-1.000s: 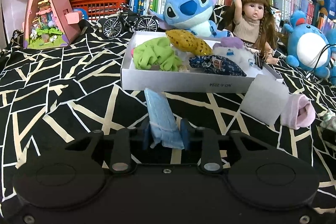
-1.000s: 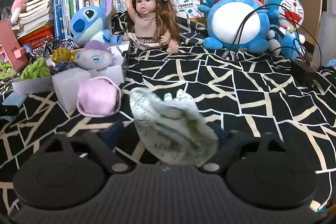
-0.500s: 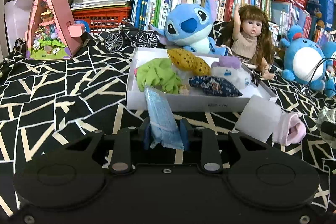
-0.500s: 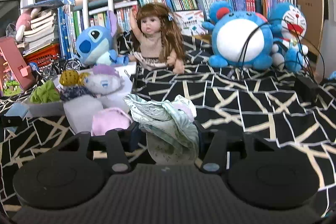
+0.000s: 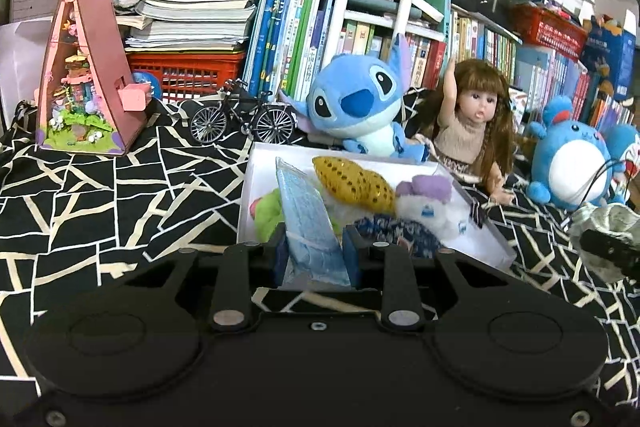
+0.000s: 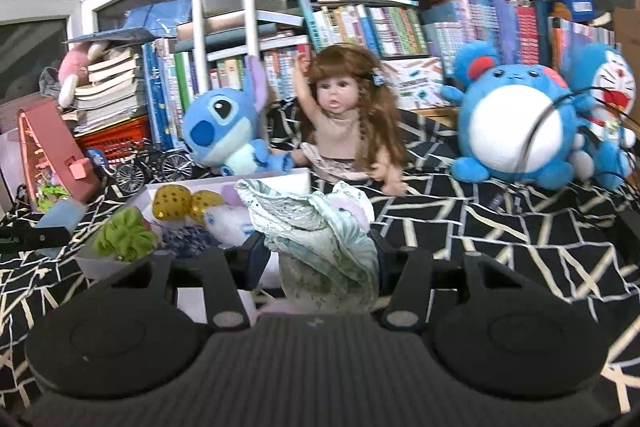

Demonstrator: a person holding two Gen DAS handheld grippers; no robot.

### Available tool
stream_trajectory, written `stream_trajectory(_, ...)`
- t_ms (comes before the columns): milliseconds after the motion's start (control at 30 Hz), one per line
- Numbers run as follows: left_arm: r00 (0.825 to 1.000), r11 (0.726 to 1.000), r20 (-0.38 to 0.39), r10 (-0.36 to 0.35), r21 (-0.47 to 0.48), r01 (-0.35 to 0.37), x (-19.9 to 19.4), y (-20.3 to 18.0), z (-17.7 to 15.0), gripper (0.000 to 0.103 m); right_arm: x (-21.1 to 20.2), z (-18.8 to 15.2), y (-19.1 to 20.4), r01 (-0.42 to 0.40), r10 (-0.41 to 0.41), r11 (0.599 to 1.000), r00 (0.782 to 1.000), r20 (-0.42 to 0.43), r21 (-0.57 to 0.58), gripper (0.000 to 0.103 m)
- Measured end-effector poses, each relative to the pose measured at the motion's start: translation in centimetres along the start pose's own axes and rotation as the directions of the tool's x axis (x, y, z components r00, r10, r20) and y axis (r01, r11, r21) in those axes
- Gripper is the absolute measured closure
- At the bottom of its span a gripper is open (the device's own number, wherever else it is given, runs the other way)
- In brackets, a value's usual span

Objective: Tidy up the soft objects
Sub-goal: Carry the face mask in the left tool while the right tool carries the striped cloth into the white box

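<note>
The left gripper is clamped on a light blue folded cloth, which stands up between its two fingers and leans a little back and to the left; the cloth's upper end reaches over the near left part of the white box, so it sits in front of and above the box's contents; the right gripper is closed on a crumpled pale green speckled cloth, bunched between its fingers and spilling out above them, just to the right of the white box's near right corner; inside the box lie a green fuzzy cloth at the left, a yellow spotted pouch toward the back, a white and purple plush toy at the right, and a dark blue patterned piece near the front wall; behind the box sit a blue plush toy and a long-haired doll; a small model bicycle stands behind the box's left corner; everything rests on a black cloth with pale lines.
</note>
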State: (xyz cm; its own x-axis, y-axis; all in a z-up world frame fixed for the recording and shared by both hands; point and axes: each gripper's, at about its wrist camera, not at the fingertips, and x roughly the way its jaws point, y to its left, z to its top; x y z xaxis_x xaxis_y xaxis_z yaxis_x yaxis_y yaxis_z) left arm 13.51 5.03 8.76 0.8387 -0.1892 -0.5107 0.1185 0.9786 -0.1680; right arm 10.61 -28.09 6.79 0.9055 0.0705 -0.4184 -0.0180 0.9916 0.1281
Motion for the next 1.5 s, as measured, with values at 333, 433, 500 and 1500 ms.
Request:
stream_trajectory(333, 0.999, 1.000, -0.031, -0.022, -0.020, 0.021, 2.7, 0.0, 1.1, 0.076, 3.6, 2.2, 1.7, -0.050, 0.052, 0.998, 0.997, -0.050, 0.024, 0.046)
stream_trajectory(433, 0.999, 0.999, -0.033, -0.031, -0.013, 0.030, 3.6, -0.3, 1.1, 0.076, 5.3, 2.4, 2.1, -0.053, 0.055, 0.998, 0.995, -0.089, 0.026, 0.046)
stream_trajectory(500, 0.998, 0.999, -0.041, -0.039, -0.007, 0.039, 4.4, -0.5, 1.1, 0.076, 6.4, 2.5, 2.5, -0.044, 0.046, 0.999, 0.993, -0.110, 0.019, 0.046)
stream_trajectory(1500, 0.991, 1.000, -0.133, -0.013, -0.003, 0.013, 13.0, -1.2, 1.8, 0.076, 15.5, 2.5, 4.2, -0.036, 0.051, 0.998, 0.949, -0.311, 0.053, 0.046)
